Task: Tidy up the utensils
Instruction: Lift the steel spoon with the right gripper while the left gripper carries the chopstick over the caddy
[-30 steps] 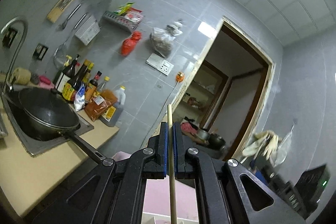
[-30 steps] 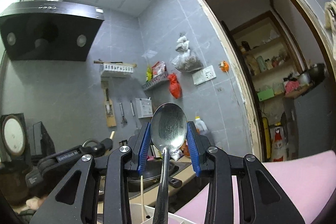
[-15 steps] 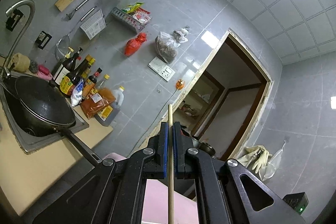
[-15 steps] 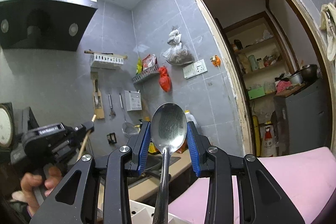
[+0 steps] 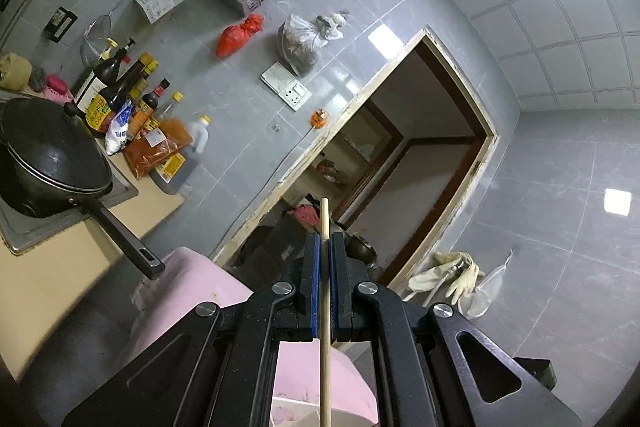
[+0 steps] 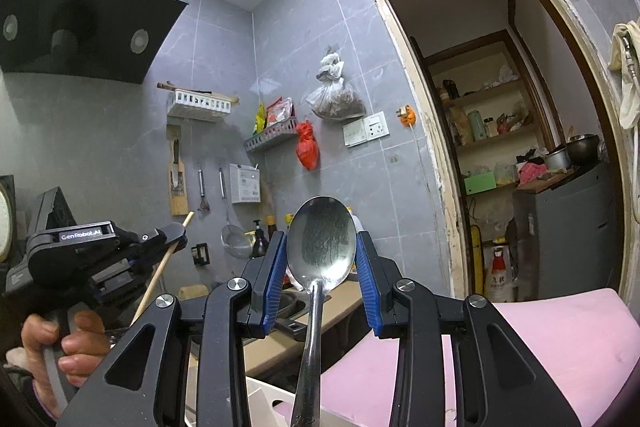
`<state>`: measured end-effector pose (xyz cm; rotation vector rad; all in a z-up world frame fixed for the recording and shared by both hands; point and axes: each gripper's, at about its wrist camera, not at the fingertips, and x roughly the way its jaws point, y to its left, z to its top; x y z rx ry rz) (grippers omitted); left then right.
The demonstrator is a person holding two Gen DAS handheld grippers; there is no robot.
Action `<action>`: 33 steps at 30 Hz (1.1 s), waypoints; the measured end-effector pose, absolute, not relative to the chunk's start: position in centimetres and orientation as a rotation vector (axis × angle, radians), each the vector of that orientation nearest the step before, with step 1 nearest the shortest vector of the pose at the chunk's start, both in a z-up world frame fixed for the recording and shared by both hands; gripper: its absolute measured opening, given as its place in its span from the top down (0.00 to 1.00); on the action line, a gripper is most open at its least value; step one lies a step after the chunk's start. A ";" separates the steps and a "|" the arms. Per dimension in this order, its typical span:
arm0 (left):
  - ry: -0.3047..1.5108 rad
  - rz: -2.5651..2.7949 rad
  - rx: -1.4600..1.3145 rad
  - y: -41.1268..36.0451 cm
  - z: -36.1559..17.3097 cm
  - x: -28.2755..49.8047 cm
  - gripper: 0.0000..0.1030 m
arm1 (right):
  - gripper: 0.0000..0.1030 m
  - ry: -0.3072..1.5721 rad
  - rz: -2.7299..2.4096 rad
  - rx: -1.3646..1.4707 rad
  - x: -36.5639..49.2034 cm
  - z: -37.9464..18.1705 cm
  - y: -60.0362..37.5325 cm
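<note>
1. Far left, a black wok point(image 5: 48, 163) sits on the stove set into the tan surface point(image 5: 48, 267), with sauce bottles point(image 5: 132, 107) behind it against the grey tiled wall.
2. The left gripper point(image 5: 325, 251) has its jaws pressed together on a wooden chopstick point(image 5: 325, 307), which runs upright between the blue pads, its tip poking out above them. The right wrist view shows this same gripper held up in the air in the person's hand point(image 6: 68, 343).
3. To the right, the right gripper point(image 6: 321, 259) carries a metal spoon point(image 6: 320, 247), bowl up and well above the surface. The blue pads stand spread either side of the bowl, not touching it; what holds the handle lower down I cannot tell.
4. Near the bottom edge of the view, below the spoon, a white container point(image 6: 260, 403) shows in part beside a pink pad point(image 6: 520, 347).
5. My judgement: both utensils are picked up but neither is placed yet. Lowering each into the container remains, and how many more wait is not visible.
</note>
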<state>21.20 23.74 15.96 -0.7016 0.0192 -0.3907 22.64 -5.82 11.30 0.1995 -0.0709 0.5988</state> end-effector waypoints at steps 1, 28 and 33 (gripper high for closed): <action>0.021 -0.394 -0.702 23.8 16.0 21.1 0.98 | 0.69 -0.071 0.598 0.199 22.7 11.2 -5.8; -0.127 -0.145 -0.546 24.0 14.1 20.6 0.98 | 0.69 -0.060 0.580 0.135 23.0 9.3 -5.0; -0.104 -0.136 -0.463 21.9 13.1 20.6 0.98 | 0.69 -0.039 0.588 0.092 22.8 8.9 -4.5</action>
